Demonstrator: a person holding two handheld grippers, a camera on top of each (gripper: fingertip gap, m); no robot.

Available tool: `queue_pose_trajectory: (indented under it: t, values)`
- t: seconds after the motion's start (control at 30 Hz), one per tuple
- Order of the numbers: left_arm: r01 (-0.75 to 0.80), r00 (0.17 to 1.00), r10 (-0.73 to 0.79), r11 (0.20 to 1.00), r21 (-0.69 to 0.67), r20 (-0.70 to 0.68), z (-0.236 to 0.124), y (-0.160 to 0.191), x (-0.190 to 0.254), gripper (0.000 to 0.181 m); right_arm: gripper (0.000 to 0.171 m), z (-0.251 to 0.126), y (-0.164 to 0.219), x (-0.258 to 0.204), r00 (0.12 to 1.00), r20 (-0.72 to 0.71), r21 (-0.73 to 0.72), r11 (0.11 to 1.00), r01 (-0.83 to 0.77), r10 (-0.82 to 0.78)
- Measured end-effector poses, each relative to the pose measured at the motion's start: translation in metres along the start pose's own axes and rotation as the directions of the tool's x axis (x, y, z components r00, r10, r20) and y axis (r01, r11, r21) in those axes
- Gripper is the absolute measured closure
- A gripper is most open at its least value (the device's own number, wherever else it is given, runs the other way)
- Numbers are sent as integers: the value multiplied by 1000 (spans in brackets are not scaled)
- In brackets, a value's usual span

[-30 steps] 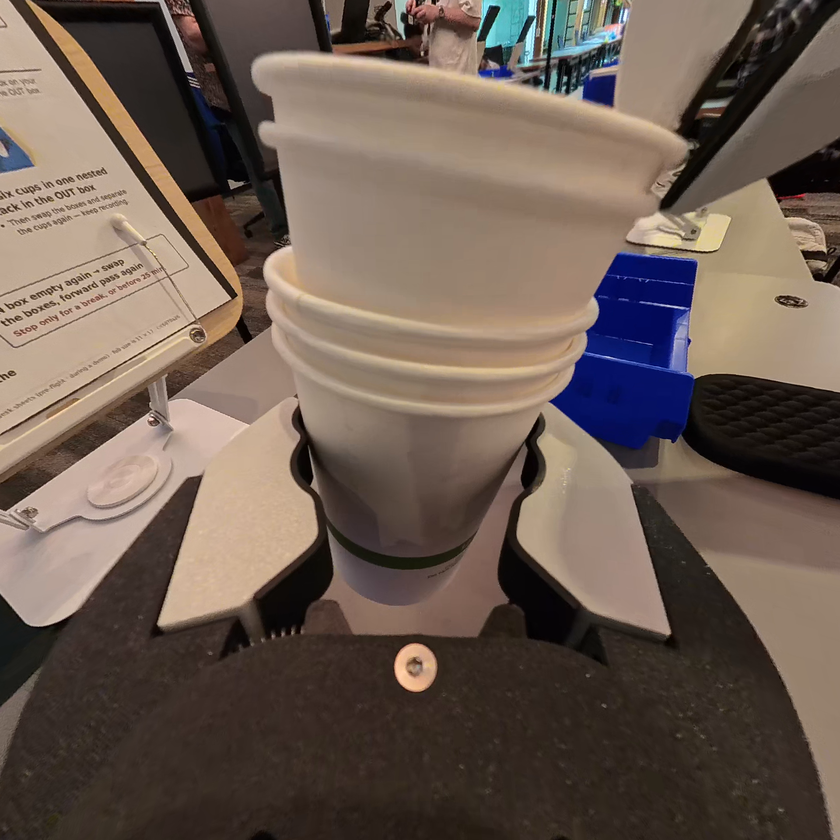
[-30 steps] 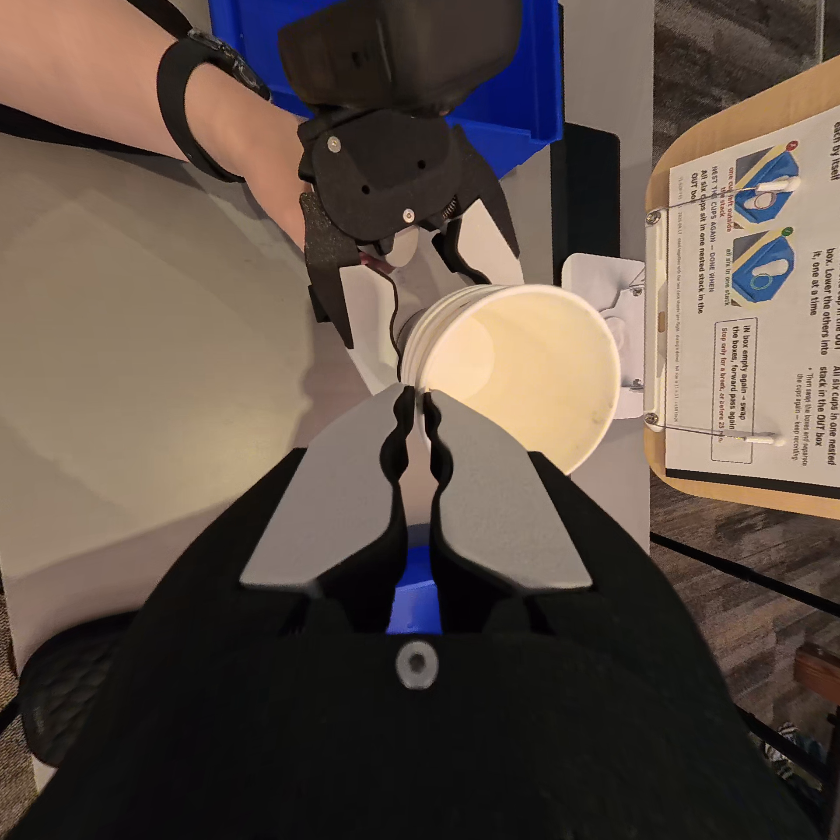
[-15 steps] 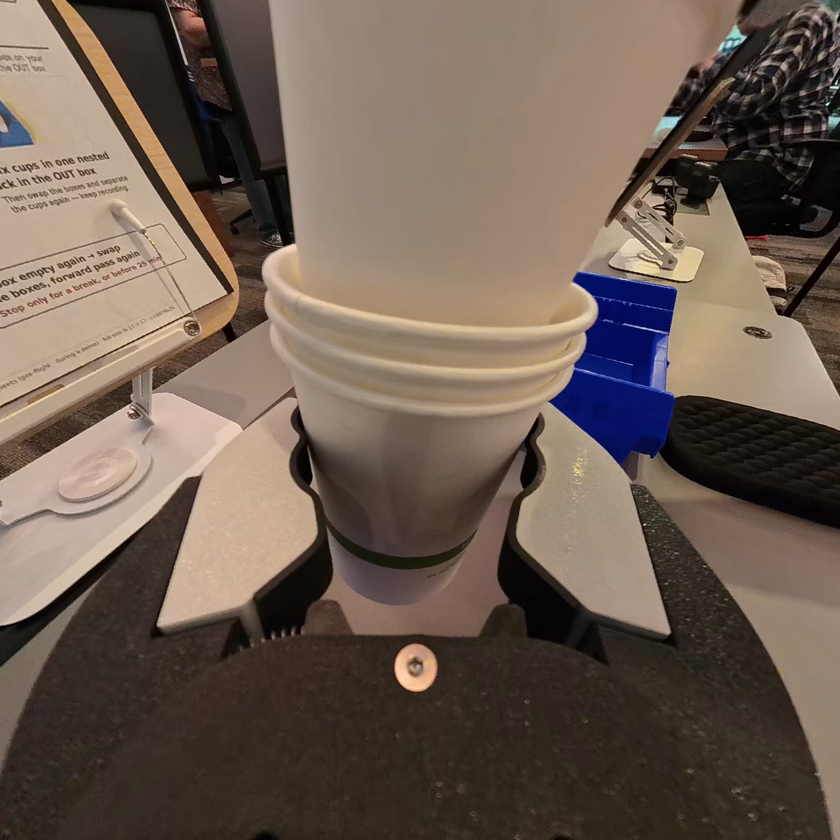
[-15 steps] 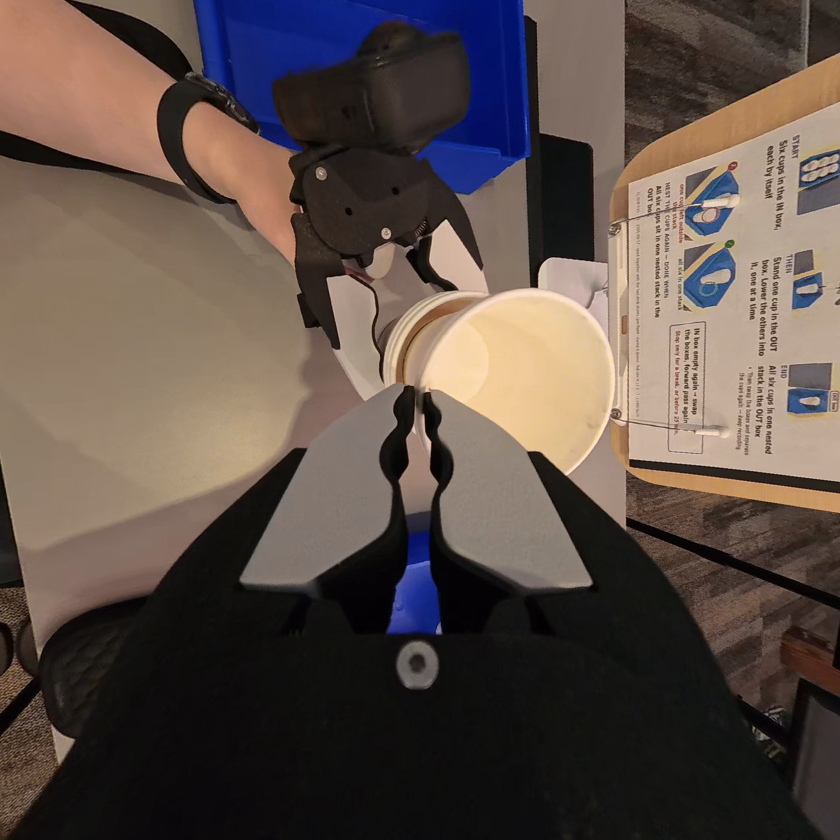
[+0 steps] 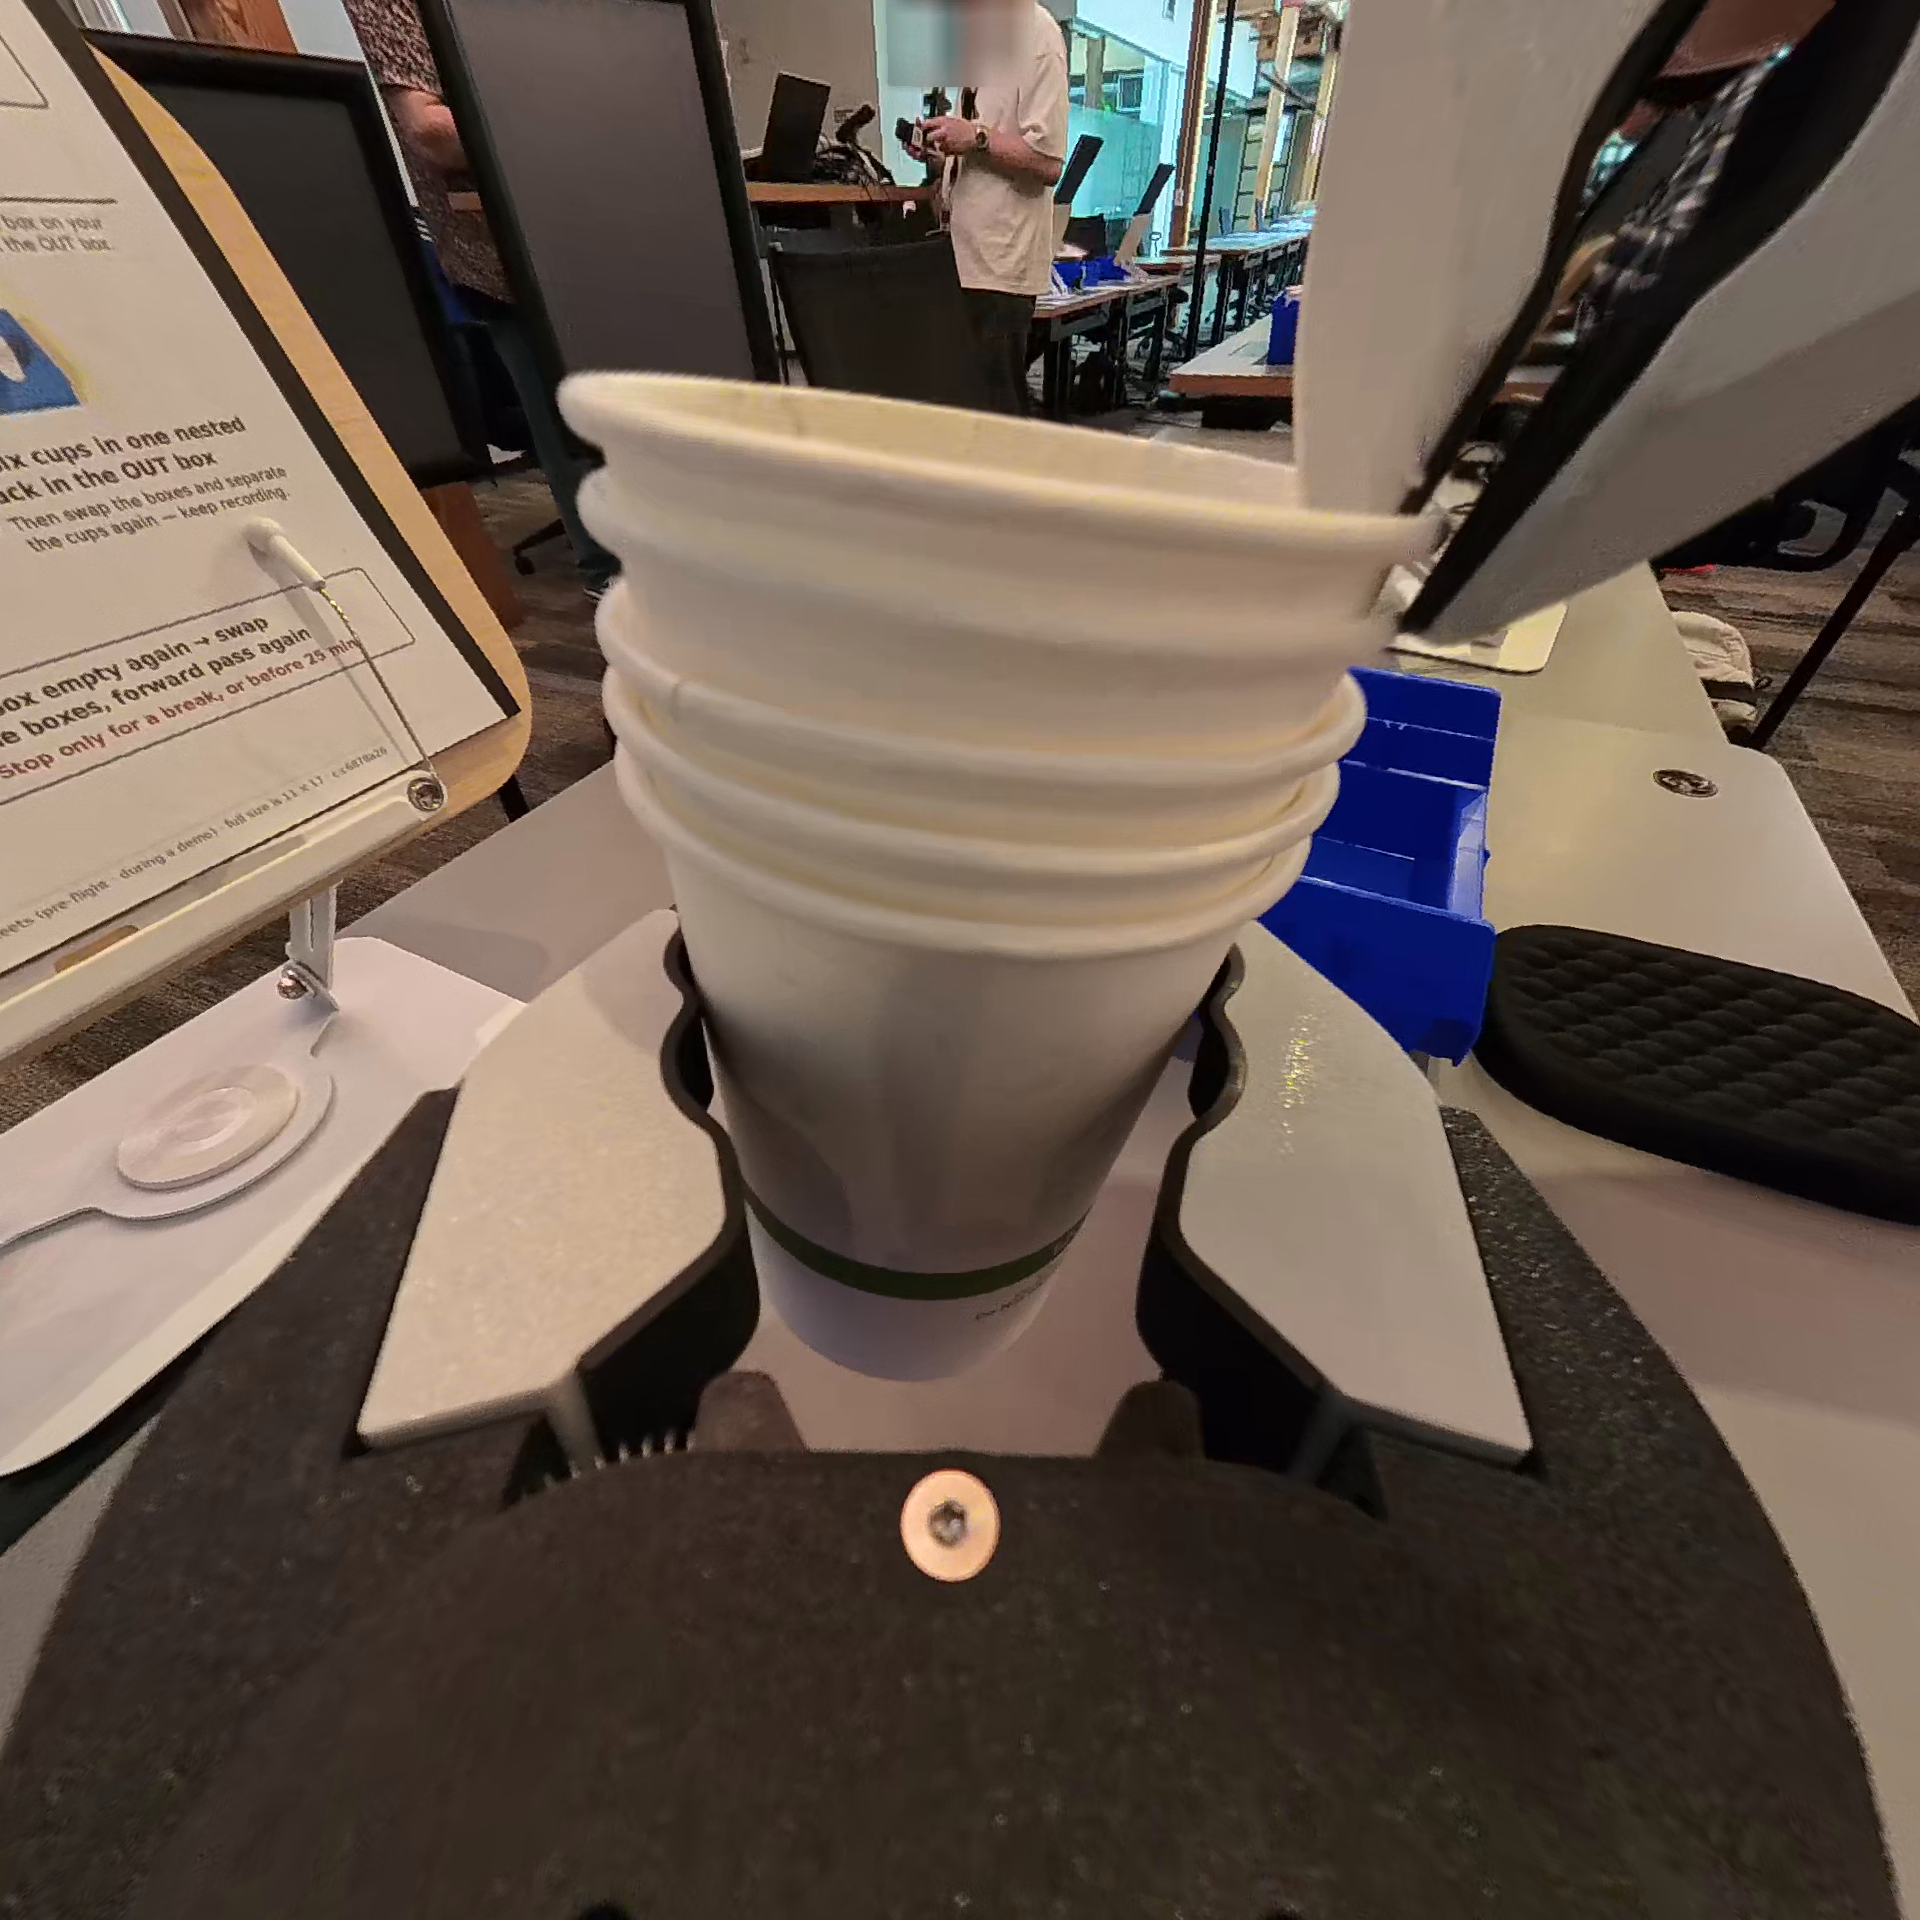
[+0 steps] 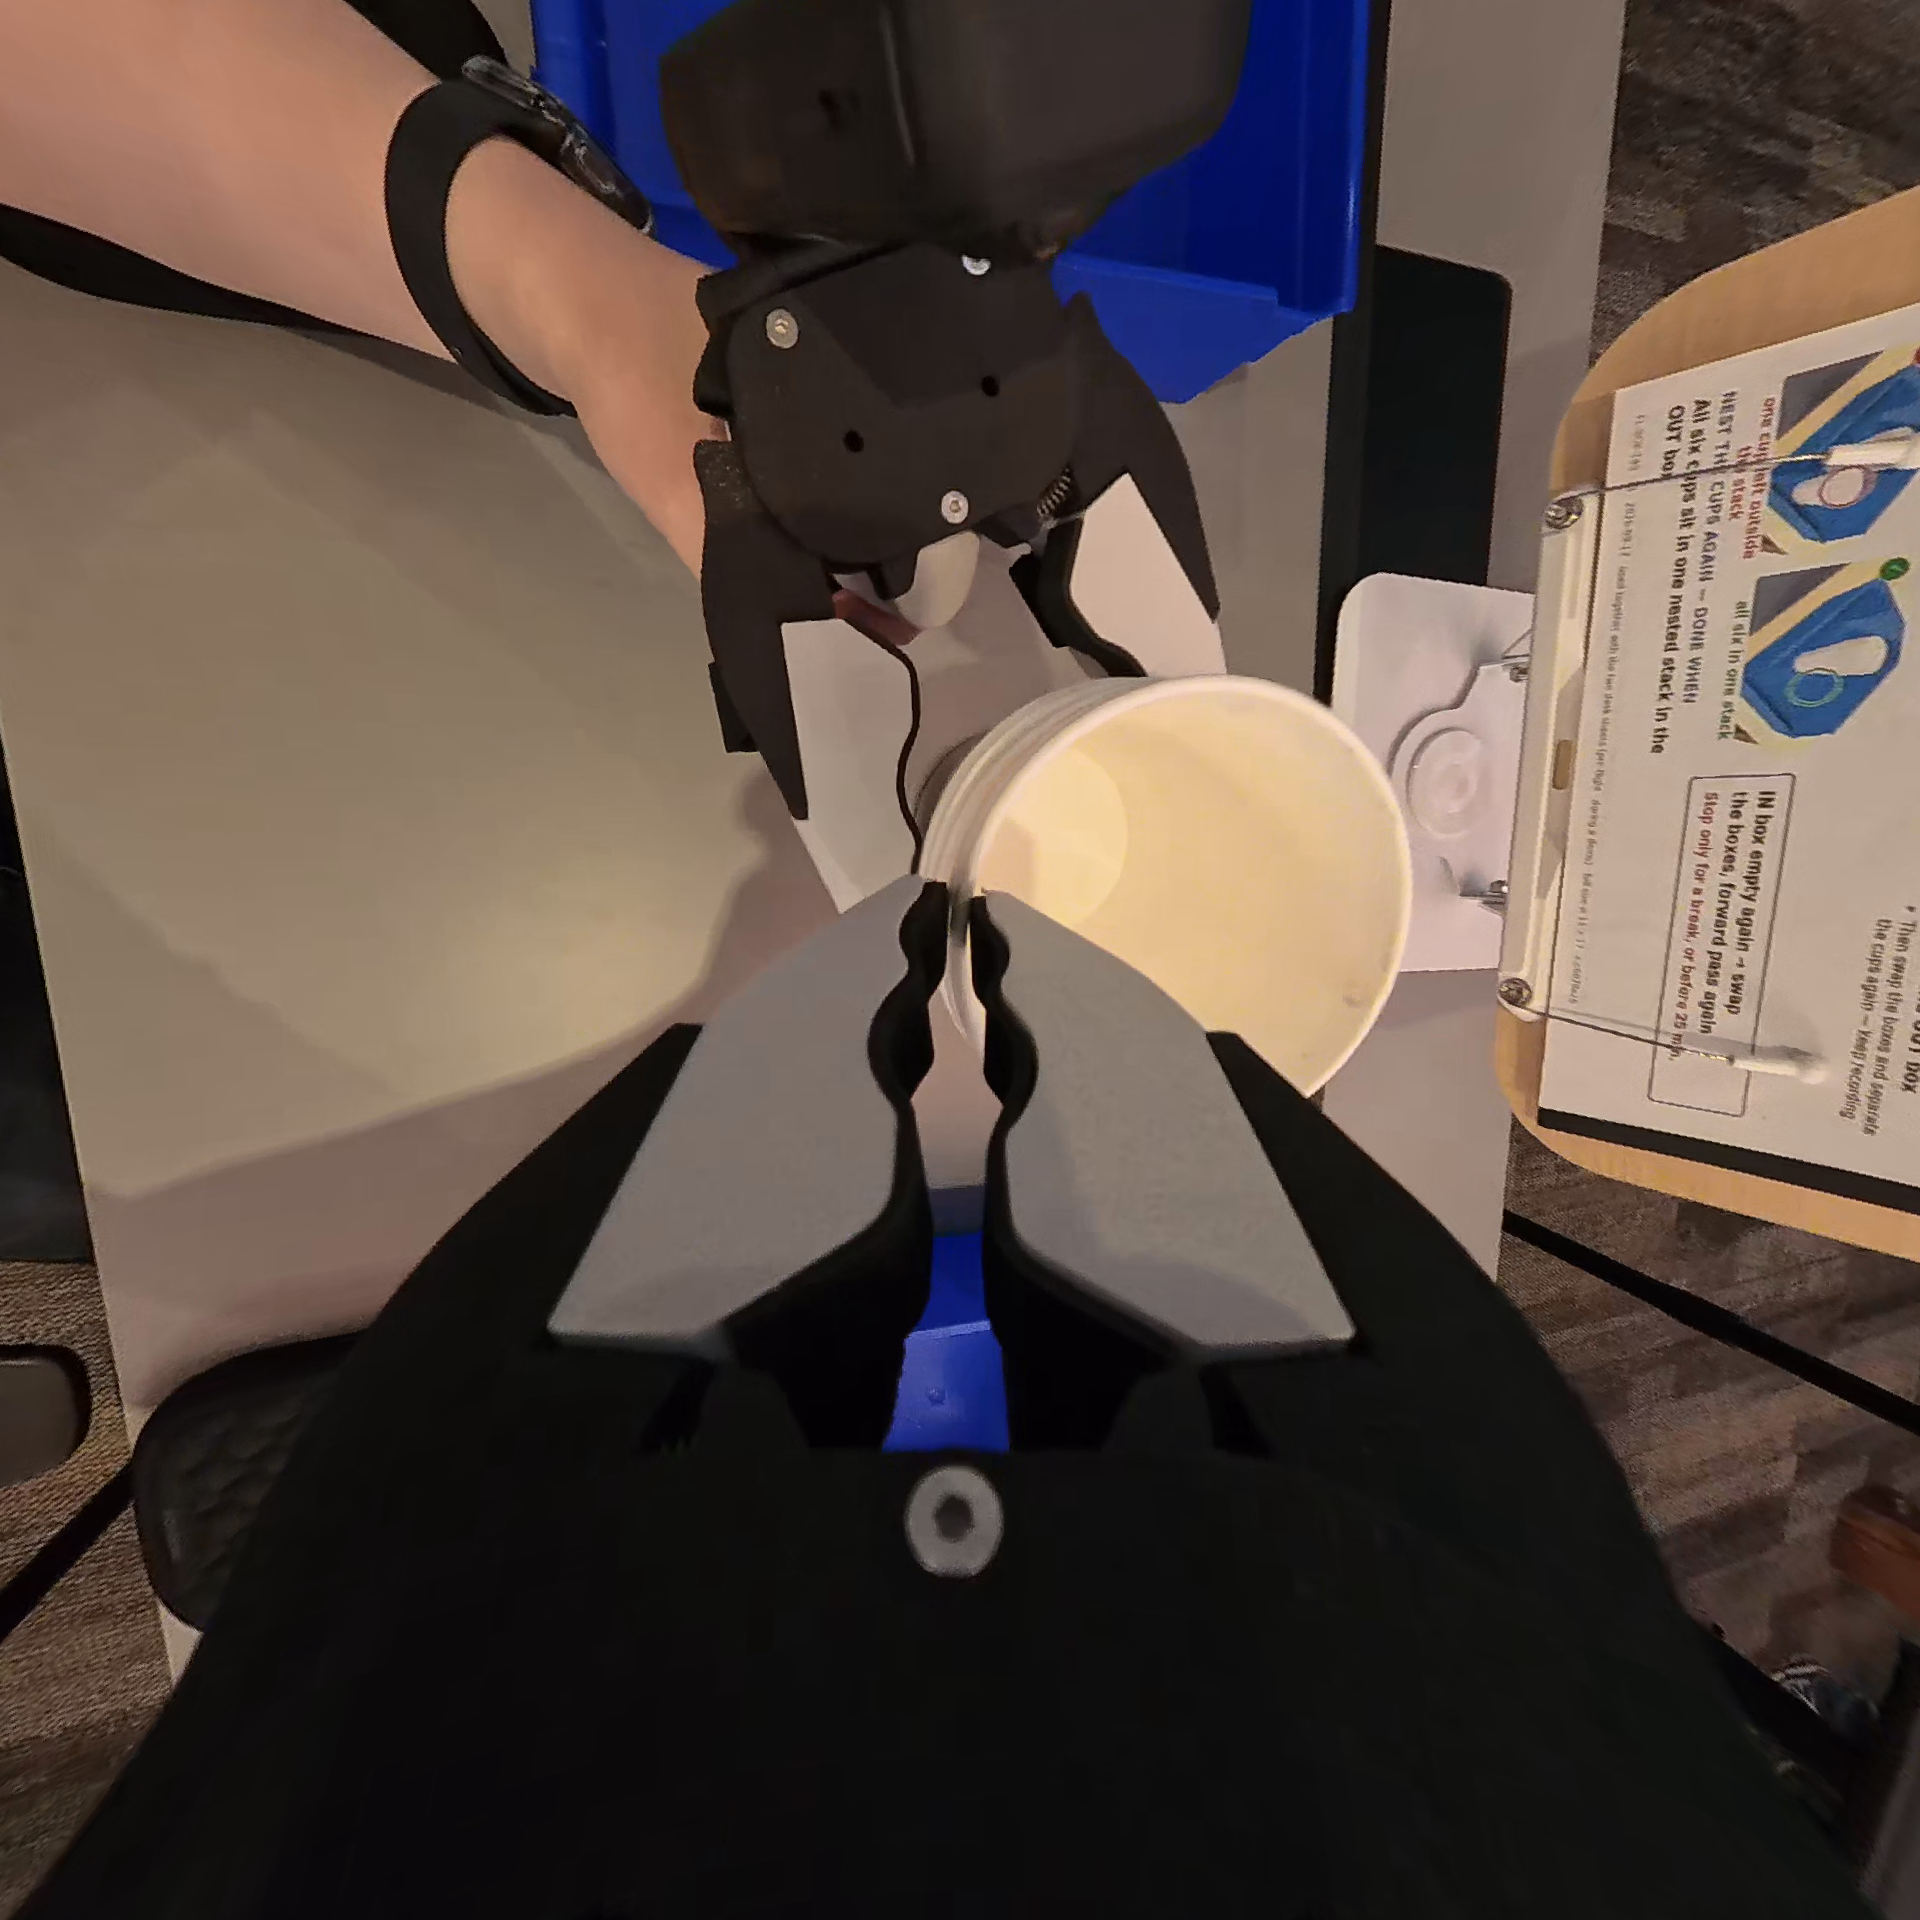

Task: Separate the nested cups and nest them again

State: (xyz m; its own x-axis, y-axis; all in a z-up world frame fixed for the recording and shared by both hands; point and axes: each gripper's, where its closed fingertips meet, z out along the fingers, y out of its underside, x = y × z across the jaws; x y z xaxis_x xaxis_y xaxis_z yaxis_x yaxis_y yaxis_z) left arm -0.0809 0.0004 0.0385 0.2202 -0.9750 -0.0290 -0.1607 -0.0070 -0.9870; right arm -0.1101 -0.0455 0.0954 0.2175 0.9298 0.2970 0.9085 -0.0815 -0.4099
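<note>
A stack of white paper cups (image 5: 966, 790) is gripped low on its body by the left claw (image 5: 951, 1132), whose two fingers are spread only as wide as the bottom cup and pressed against its sides, so the stack is held upright and clear of the grey table (image 5: 1704, 821). At least five rolled rims can be counted, one above another, the upper ones sitting slightly higher and looser than the lower three. The rim of the top cup (image 6: 1174, 894) is pinched by the right claw (image 6: 958, 914), its fingers almost closed, with only the thin paper wall caught between them; seen from above, the cup's pale inside is open to view and empty. Behind the stack a blue bin (image 5: 1392, 873) is seen on the table, with a black ribbed mat (image 5: 1714, 1060) just beside it and an instruction board (image 5: 197, 582) propped on a stand to the left. As for progress, no cup is seen standing alone anywhere, and everything visible is gathered in the one stack. Whether the top cup is being seated for re-nesting or is about to be pulled free cannot be told from this moment alone. If it is being seated, little is judged to remain beyond release of the rim and setting the stack down.
</note>
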Motion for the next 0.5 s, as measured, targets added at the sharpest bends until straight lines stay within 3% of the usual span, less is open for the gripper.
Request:
queue_pose_trajectory:
  t: [0.5]
  values:
    - [9,1000,-9,1000,6,-6,-1,-2,1,89,167,-3,-2,0,999,-26,11,999,35,-35]
